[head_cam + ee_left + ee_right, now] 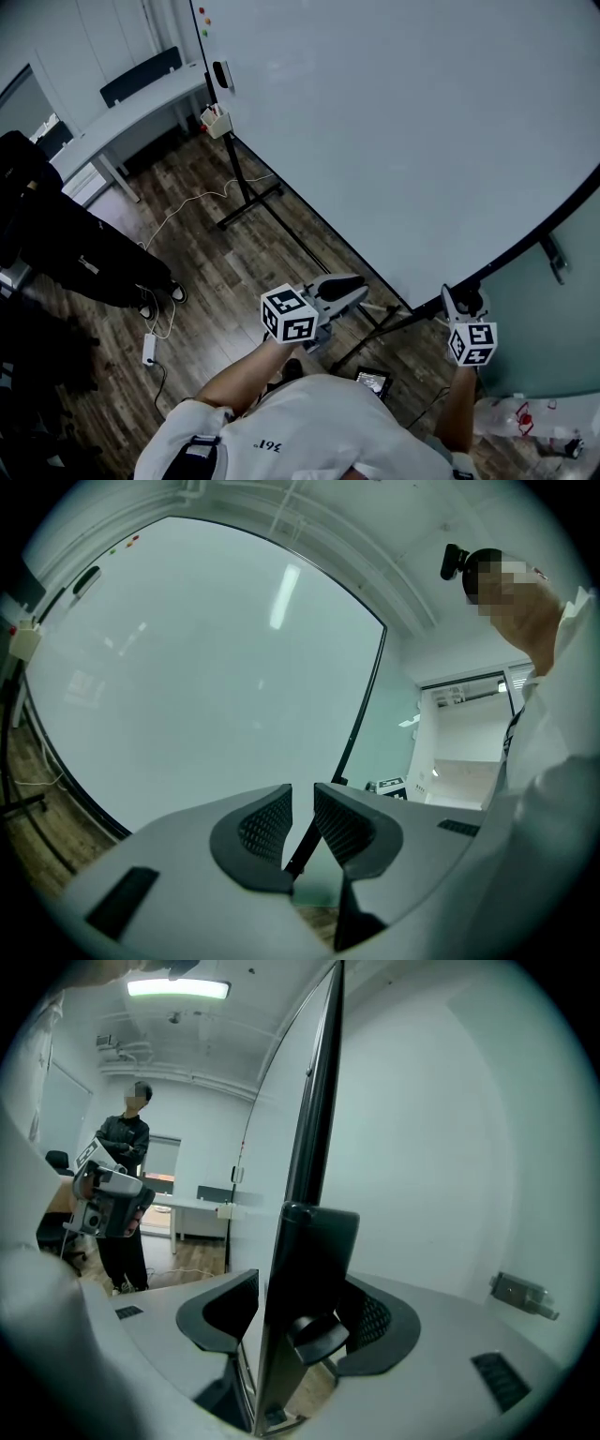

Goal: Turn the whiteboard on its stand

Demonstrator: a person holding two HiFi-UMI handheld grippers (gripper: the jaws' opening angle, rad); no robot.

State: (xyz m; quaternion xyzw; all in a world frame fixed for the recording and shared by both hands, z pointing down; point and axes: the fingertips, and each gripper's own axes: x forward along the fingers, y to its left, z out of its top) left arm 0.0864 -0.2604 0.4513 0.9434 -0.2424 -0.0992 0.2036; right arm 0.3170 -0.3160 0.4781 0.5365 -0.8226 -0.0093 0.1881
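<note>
The big whiteboard (394, 122) stands on a black wheeled stand (248, 202) and fills most of the head view. My right gripper (459, 298) is at the board's right end. In the right gripper view its jaws straddle the black side frame (319, 1101) and the dark bracket with a knob (319, 1335). The left pad stands clear of the frame, so the right gripper (309, 1297) is open. My left gripper (361, 286) hovers near the board's lower edge. The left gripper (302, 803) has its jaws a narrow gap apart, with nothing between them and the board face (187, 667) beyond.
A pale wall with a metal bracket (555, 255) is close behind the board's right end. A person in black (122, 1194) stands at the left, near a desk (141, 103). A cable and power strip (150, 349) lie on the wood floor. A pen tray (216, 120) hangs at the board's far end.
</note>
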